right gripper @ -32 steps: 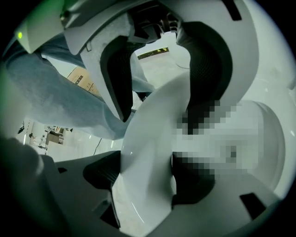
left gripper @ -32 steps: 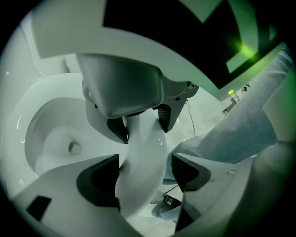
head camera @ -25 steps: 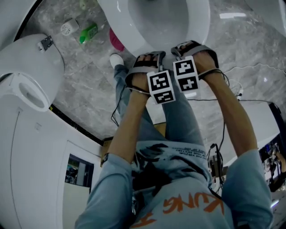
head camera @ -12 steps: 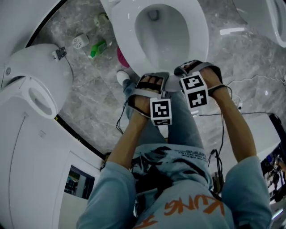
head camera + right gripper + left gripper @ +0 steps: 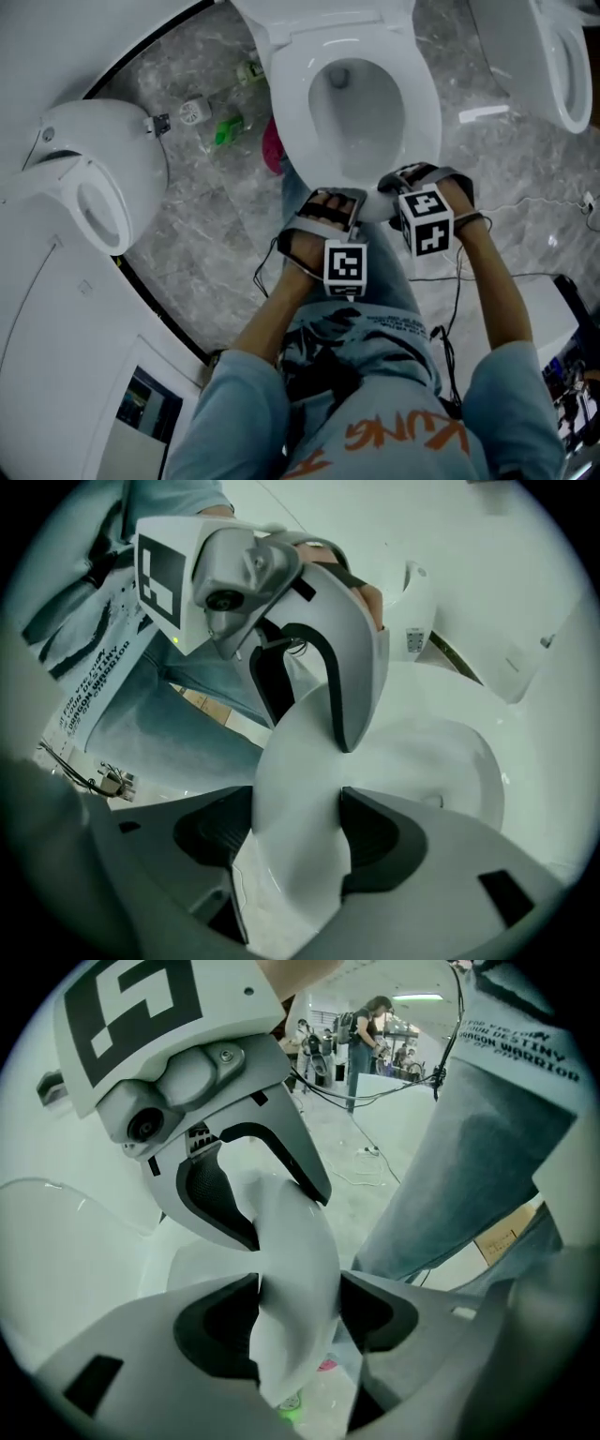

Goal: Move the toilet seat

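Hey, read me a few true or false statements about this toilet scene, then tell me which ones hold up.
1. Both tongs grip the toilet seat. True: the left tongs and the right tongs each pinch its rim, and their jaws have just been closing on it.
2. The seat stands upright against the tank. False: it is over the bowl, held at its front edge.
3. A green bottle is on the floor. True.
4. Only one toilet is in view. False: a second toilet stands at the left.
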### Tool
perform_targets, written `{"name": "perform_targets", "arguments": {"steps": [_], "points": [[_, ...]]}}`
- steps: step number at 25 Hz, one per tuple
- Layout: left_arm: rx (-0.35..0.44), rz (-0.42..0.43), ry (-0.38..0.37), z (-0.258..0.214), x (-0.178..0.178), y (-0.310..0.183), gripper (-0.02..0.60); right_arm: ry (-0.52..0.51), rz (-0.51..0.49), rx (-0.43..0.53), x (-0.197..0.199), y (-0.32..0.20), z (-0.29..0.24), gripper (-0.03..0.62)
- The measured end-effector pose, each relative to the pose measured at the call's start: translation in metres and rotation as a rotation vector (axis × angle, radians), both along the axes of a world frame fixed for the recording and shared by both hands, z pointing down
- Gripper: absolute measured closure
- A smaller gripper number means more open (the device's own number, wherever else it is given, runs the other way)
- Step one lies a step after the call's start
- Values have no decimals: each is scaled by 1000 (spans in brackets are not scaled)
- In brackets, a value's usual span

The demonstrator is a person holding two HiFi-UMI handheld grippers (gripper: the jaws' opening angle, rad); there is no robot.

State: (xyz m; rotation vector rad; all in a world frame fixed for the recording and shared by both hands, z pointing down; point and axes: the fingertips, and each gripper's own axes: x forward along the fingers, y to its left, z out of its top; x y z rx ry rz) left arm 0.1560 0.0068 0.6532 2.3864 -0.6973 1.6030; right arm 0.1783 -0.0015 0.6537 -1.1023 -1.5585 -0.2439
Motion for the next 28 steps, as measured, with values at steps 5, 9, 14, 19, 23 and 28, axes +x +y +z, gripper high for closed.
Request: {"name": "perform_targets", "arguments": {"steps": [5,9,14,19,23,28], "points": [[-54,16,32,-42,-6,6,342,-30,33,67,-10,1,-34,296],[-8,3,11,-72,-26,-16,362,-134,55,188,-30,-20,-56,309],[46,-8,27,-114,-46,-38,376,-234,188,251,-51,-42,-94,342],[109,-22,31,-151,-66,-59,376,-307,272,310,-71,-64,-133,378],[171,-45,40,-177,-86,-79,374,-394,351,365,-93,-88,-159,408],[246,-67,39,-202,-111,-102,373,-472,423,421,-117,-115,-189,433]]}}
